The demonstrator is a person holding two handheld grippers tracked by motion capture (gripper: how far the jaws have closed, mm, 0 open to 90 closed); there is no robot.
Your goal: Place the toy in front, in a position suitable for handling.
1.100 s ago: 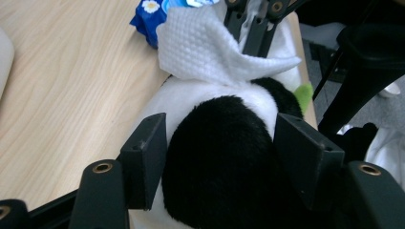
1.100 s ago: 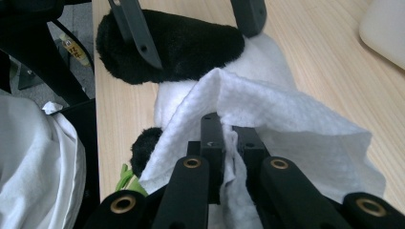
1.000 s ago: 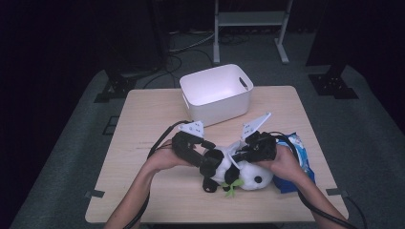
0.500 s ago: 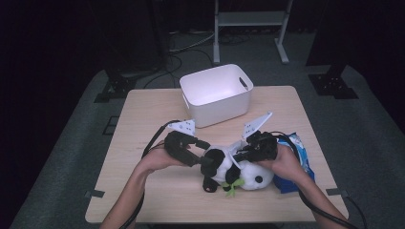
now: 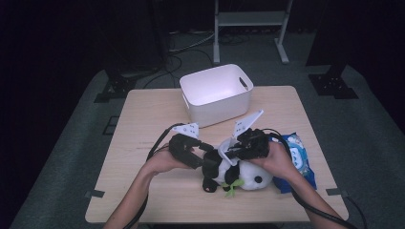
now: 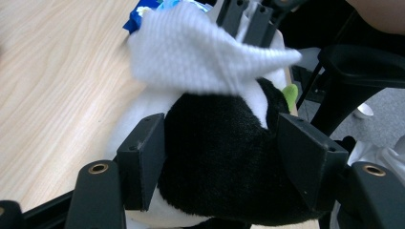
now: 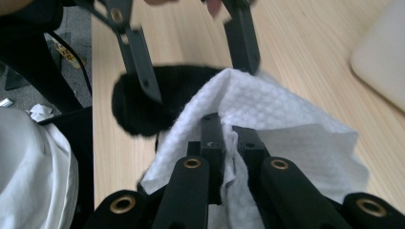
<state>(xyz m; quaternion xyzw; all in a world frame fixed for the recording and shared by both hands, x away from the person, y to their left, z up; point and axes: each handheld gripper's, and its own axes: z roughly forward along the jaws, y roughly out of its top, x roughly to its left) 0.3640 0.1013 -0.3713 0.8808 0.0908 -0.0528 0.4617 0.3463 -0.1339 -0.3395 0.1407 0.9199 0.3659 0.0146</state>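
On the left, the left claw [image 5: 204, 161] straddles the black hind part of the toy panda [image 5: 239, 175], which lies on its side near the front edge of the bench [image 5: 143, 124], between the two hands. In the left gripper view the jaws stand at about half width on either side of that black plush [image 6: 219, 157]; they have just been opening a little, with the panda between them, and whether the pads press the fur or merely flank it is hard to tell. To the right, the right claw [image 5: 230, 151] is pinched tight on a white wipe [image 5: 224, 151], which drapes over the panda's back; the right gripper view shows the quilted cloth [image 7: 282, 129] clamped between the two jaws. Farther right a blue packet [image 5: 298, 157] lies just beside the panda, and behind them a white bin [image 5: 217, 102] stands apart. The step in hand looks like wiping the toy: one claw steadies it while the other works the cloth. The next move probably calls for a firm hold on the left, so the soft body does not roll, and for dragging the wipe across the fur without letting it slip from the pinch.
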